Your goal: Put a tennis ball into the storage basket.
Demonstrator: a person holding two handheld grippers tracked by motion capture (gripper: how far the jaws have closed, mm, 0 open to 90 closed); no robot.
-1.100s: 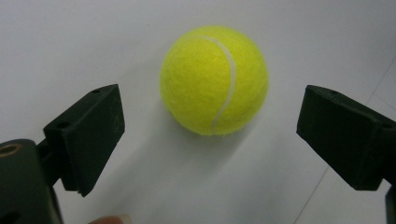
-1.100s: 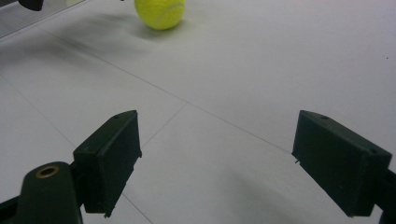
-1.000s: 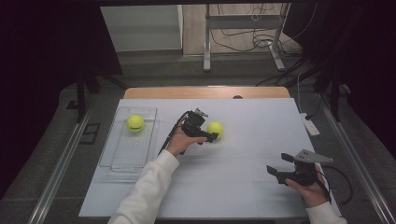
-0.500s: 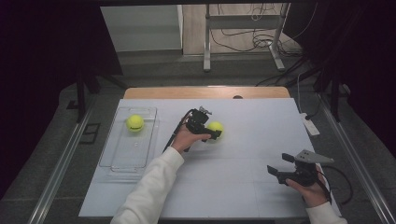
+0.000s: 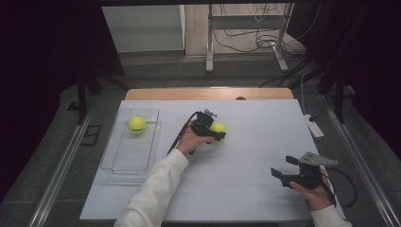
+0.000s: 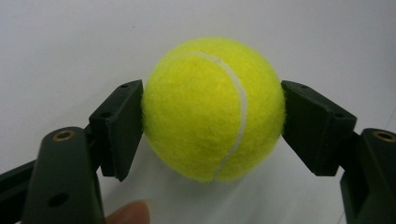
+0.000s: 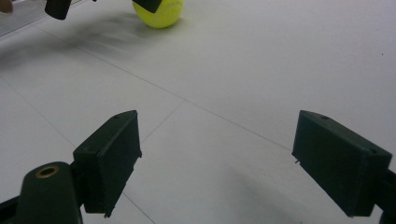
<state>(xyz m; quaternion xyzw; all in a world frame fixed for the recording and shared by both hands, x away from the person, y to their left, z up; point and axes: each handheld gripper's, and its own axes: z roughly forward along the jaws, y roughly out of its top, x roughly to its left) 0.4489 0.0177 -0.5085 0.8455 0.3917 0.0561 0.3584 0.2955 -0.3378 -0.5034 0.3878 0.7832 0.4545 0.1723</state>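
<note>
One tennis ball (image 5: 136,124) lies in the tray (image 5: 118,161); the other ball (image 5: 218,127) sits on the table (image 5: 246,156), right of the tray.

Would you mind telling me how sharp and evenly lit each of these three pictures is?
High view: dim, dark edges, white table evenly lit. Left gripper view: crisp, bright fuzzy yellow tennis ball, soft shadow beneath it. Right gripper view: black jaws slightly soft, left gripper at the top edge blurred, faint shadows on the table.
</note>
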